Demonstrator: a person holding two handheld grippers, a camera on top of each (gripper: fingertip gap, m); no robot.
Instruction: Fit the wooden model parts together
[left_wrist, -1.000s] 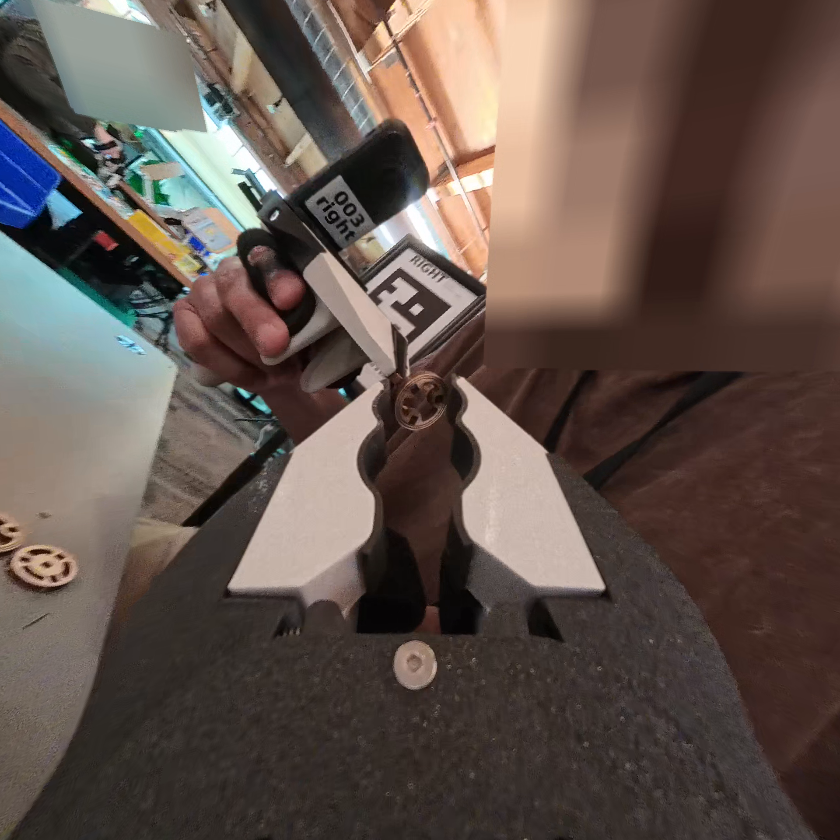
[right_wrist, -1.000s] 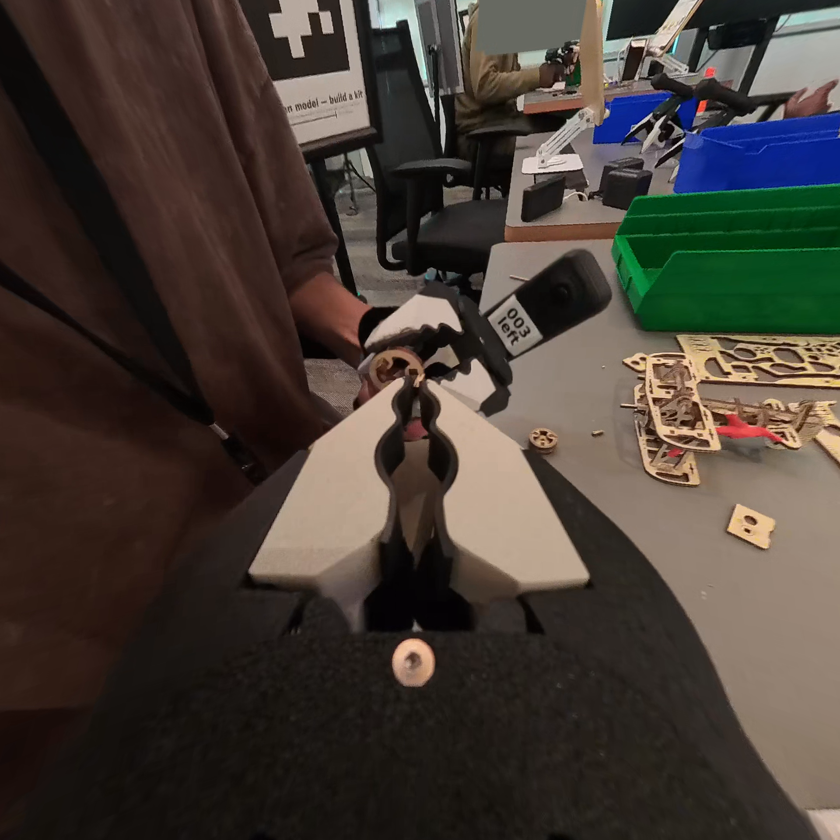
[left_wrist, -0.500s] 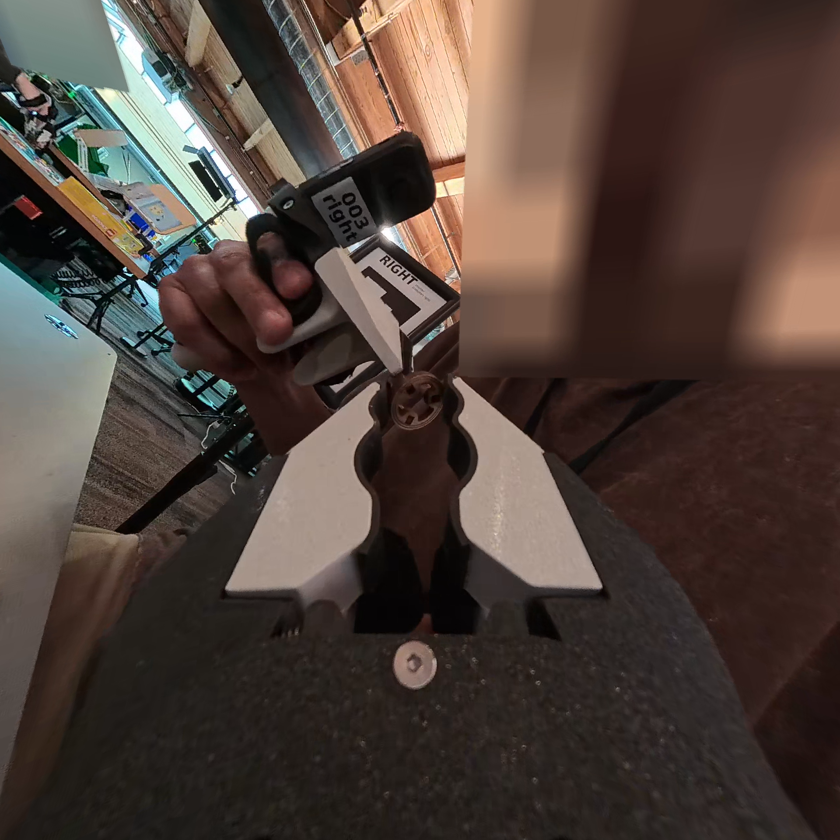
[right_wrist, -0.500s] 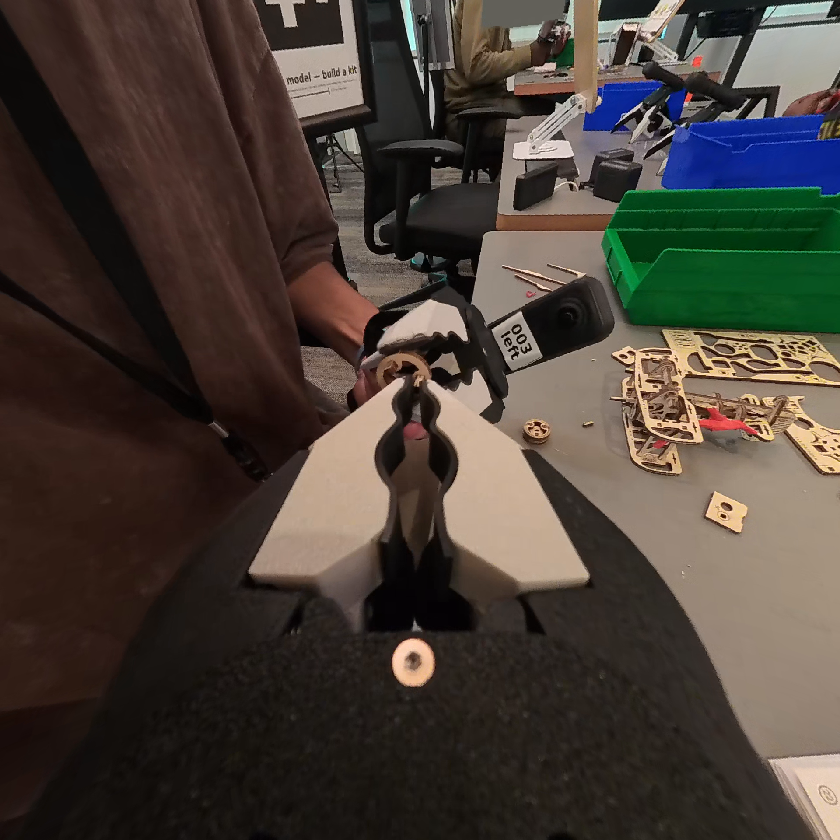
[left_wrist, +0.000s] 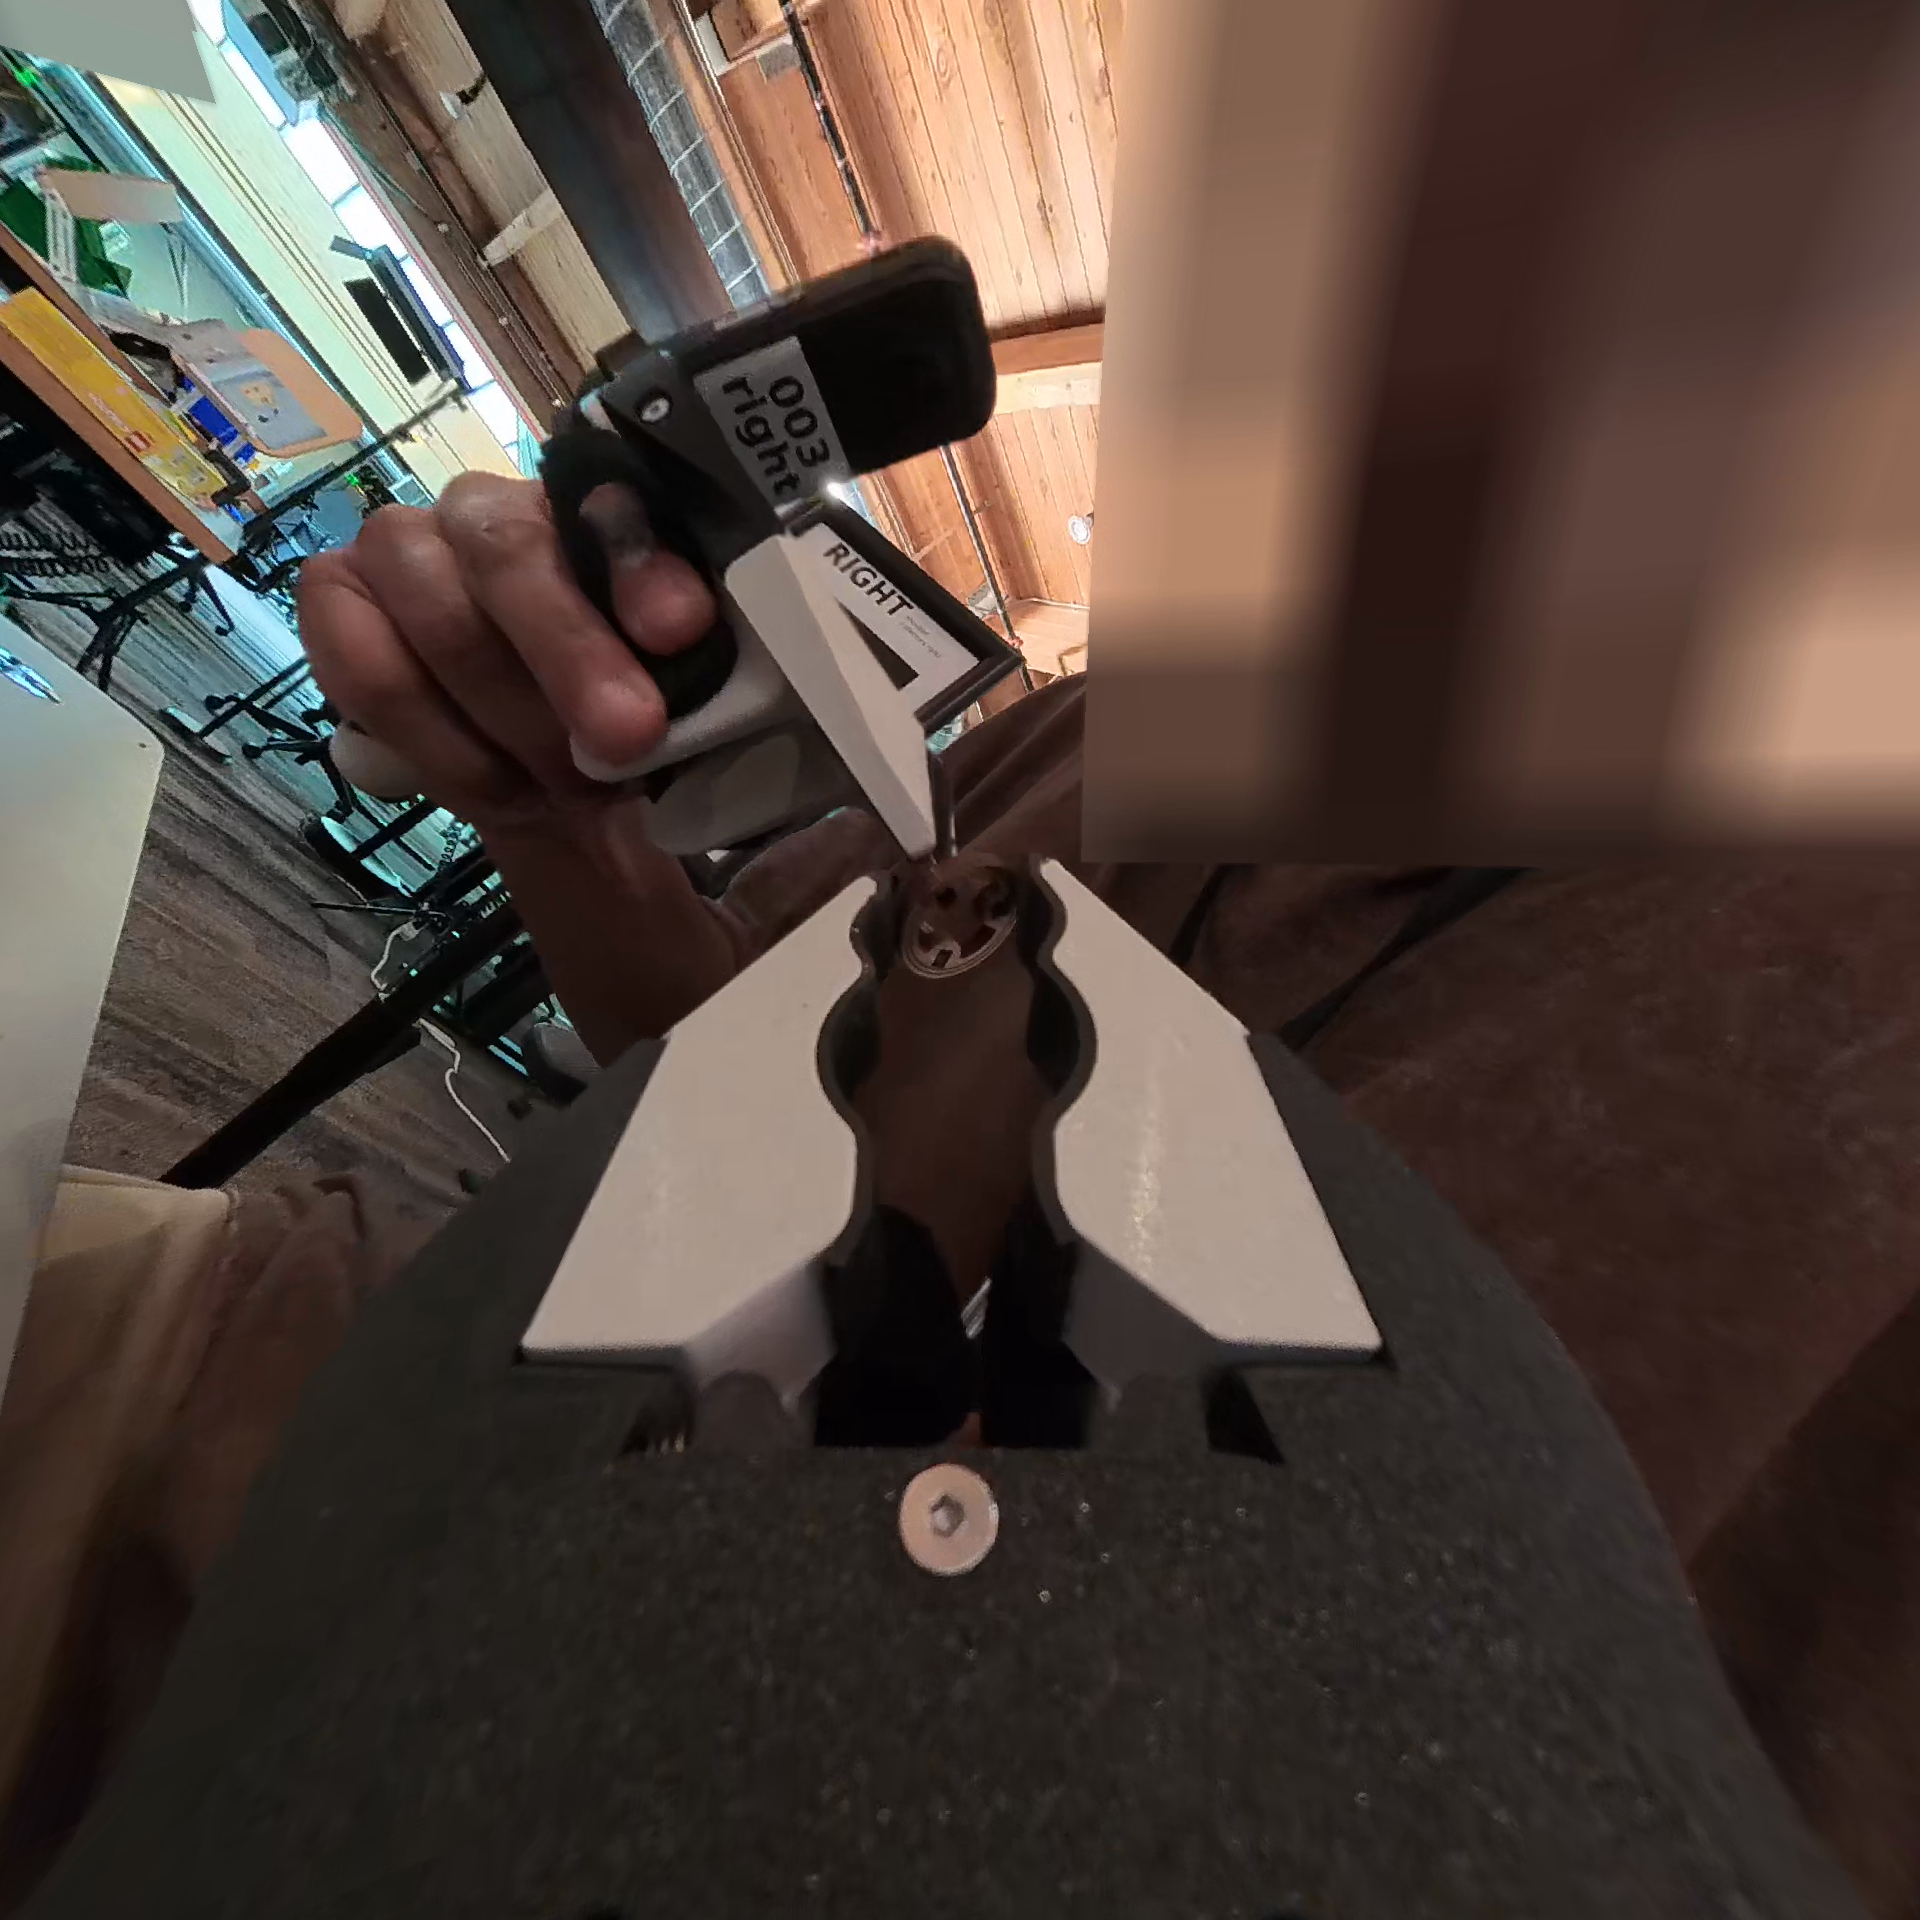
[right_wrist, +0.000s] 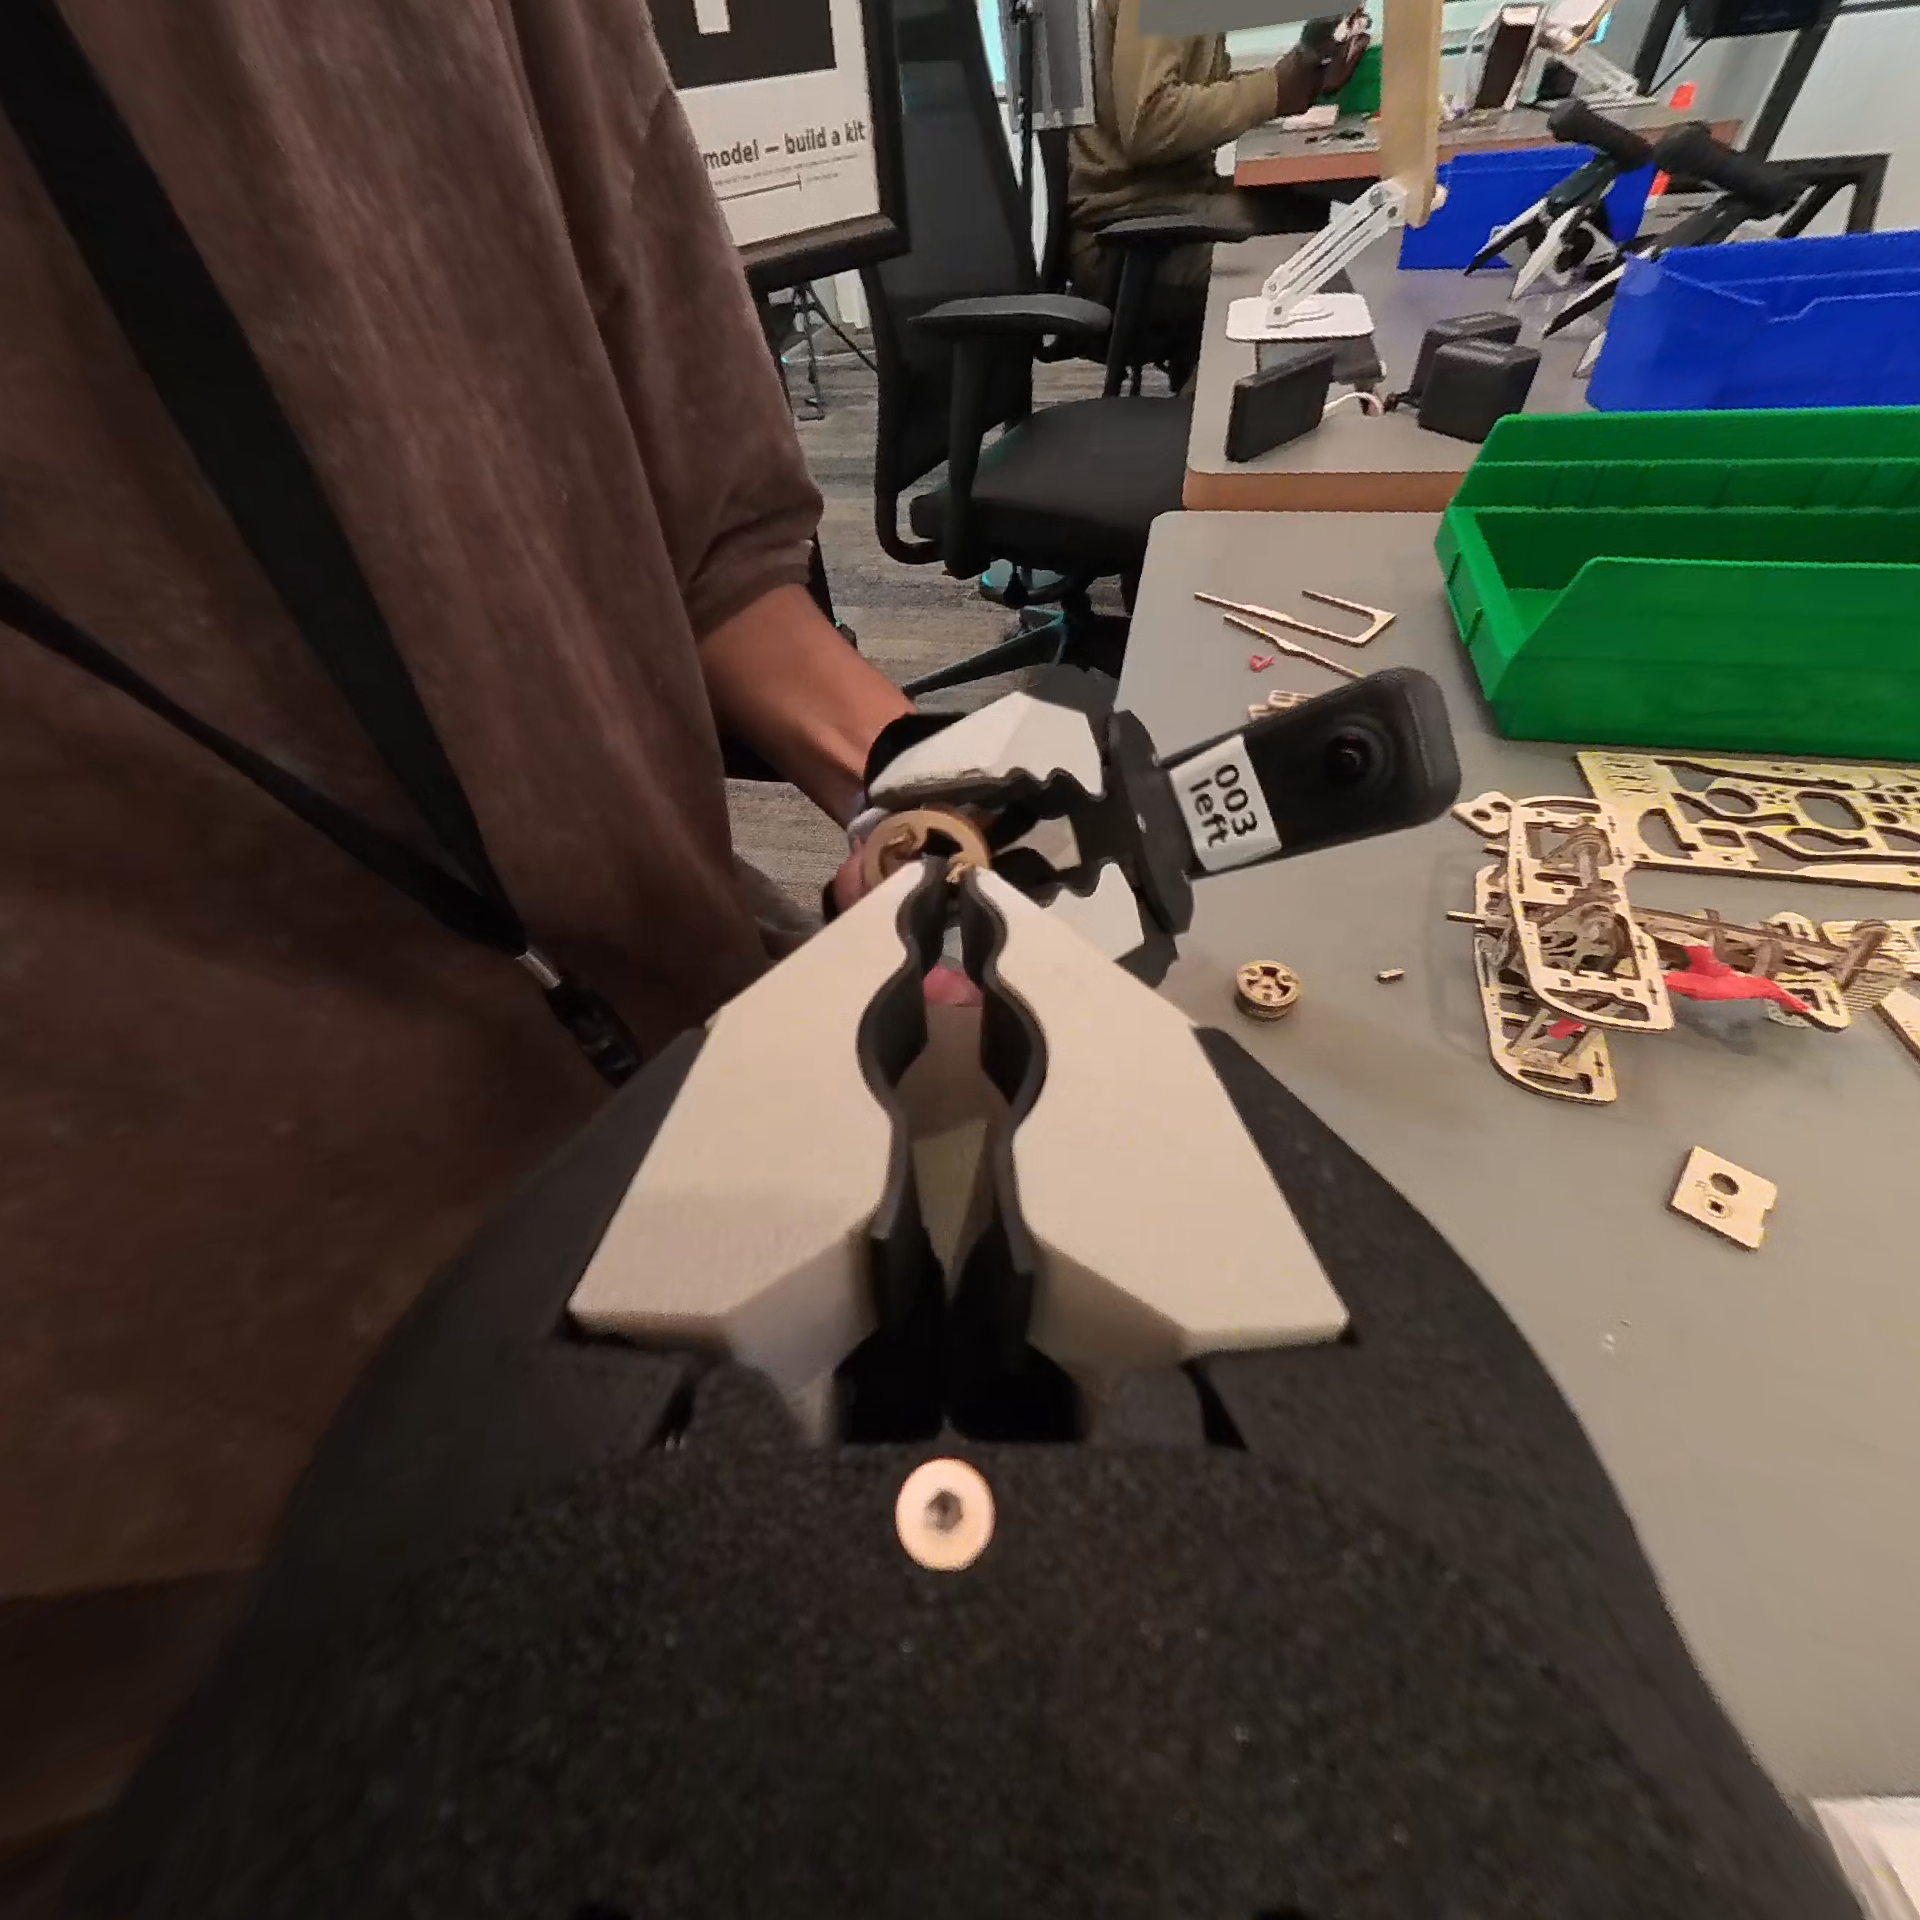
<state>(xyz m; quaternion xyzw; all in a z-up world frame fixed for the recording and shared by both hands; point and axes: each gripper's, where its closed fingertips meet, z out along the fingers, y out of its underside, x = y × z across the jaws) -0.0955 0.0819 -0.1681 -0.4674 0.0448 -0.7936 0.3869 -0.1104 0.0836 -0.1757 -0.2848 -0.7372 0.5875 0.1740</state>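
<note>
Both grippers are meeting in mid-air, off the table's (right_wrist: 1351, 1299) near left edge, close to the person's chest. Left gripper (left_wrist: 956, 894) is pinching a small wheel (left_wrist: 956, 925) at its rim, face exposed for insertion. Right gripper (right_wrist: 951, 883) is pinching a thin pin (right_wrist: 953, 873) tip-on at the wheel's hub, likely seating an axle. Part-built model (right_wrist: 1558, 966) is lying far right.

wooden wheel (left_wrist: 954, 928): pale tan, dark cut-outs
left gripper (left_wrist: 954, 883): white fingers, speckled black body
right gripper (right_wrist: 948, 883): off-white fingers, black foam-textured body
shirt (right_wrist: 364, 520): brown
table (right_wrist: 1558, 1299): plain grey
storage bin (right_wrist: 1683, 582): bright green
farther bin (right_wrist: 1766, 312): blue
wooden model (right_wrist: 1558, 966): light plywood with 1 red piece
loose wheel (right_wrist: 1268, 980): tan
office chair (right_wrist: 997, 416): black
</note>
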